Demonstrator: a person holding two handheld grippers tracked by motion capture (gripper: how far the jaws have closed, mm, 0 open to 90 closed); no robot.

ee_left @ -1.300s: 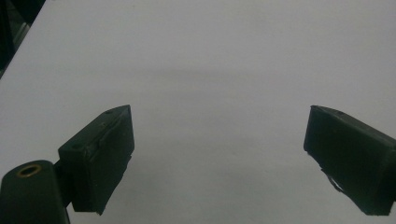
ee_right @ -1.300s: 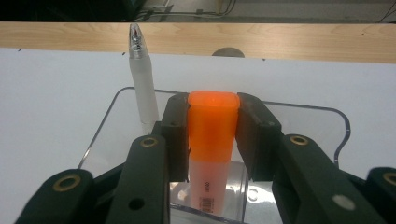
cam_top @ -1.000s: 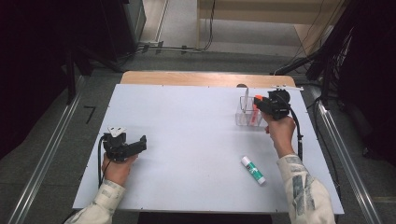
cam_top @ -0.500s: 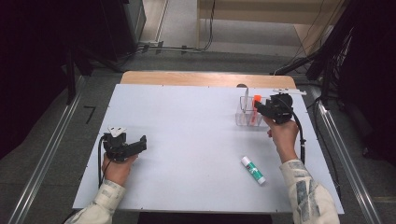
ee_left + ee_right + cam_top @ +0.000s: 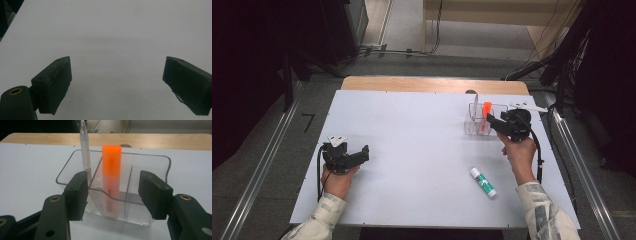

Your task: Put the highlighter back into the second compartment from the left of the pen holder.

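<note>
Compared to a moment ago, the right gripper [image 5: 490, 120] is pulled back a little from the clear organizer [image 5: 160, 161] at the far right of the tabletop [image 5: 412, 130], jaws spread and nothing held. The orange highlighter [image 5: 111, 173] is left standing upright in the middle compartment, with a clear pen [image 5: 85, 150] in the compartment beside it. The left gripper [image 5: 117, 82] is kept parked over bare tabletop, jaws released wide. The glue stick [image 5: 482, 182] hasn't been moved.
</note>
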